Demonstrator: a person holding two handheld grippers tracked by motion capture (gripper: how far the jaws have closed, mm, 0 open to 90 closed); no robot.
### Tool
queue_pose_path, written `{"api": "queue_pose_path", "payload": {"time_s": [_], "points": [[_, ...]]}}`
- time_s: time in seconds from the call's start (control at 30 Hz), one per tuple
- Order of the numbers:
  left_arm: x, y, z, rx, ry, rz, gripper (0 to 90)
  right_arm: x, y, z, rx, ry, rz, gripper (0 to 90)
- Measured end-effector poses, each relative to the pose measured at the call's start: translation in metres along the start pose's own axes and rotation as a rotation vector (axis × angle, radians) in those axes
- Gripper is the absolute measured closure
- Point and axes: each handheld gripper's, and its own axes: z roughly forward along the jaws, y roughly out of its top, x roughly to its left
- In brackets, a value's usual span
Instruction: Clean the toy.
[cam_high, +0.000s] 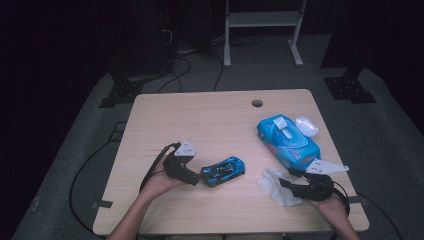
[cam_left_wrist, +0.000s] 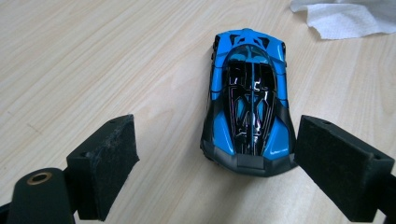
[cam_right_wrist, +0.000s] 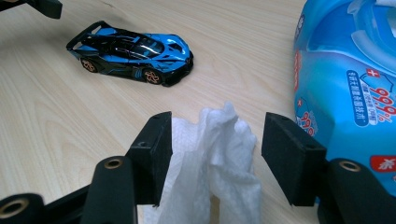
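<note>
Gleaming blue-and-black toy car (cam_left_wrist: 250, 107), upright on wheels.

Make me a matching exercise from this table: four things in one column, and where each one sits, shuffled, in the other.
1 toy car
2 white wipe
3 wipes pack
4 white lid

A far right, beside the pack
B between the right gripper's open jaws
C in front of the left gripper
D right side of the table, flap open

Pairs: 1-C, 2-B, 3-D, 4-A
</note>
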Motion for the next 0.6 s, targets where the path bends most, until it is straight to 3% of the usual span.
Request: {"api": "queue_pose_path", "payload": {"time_s": [0.6], "points": [[0.001, -0.027, -0.014, -0.017, 0.019, -0.049, 9.9, -0.003, -0.005, -0.008, 0.005, 0.022, 0.021, 39.4]]}}
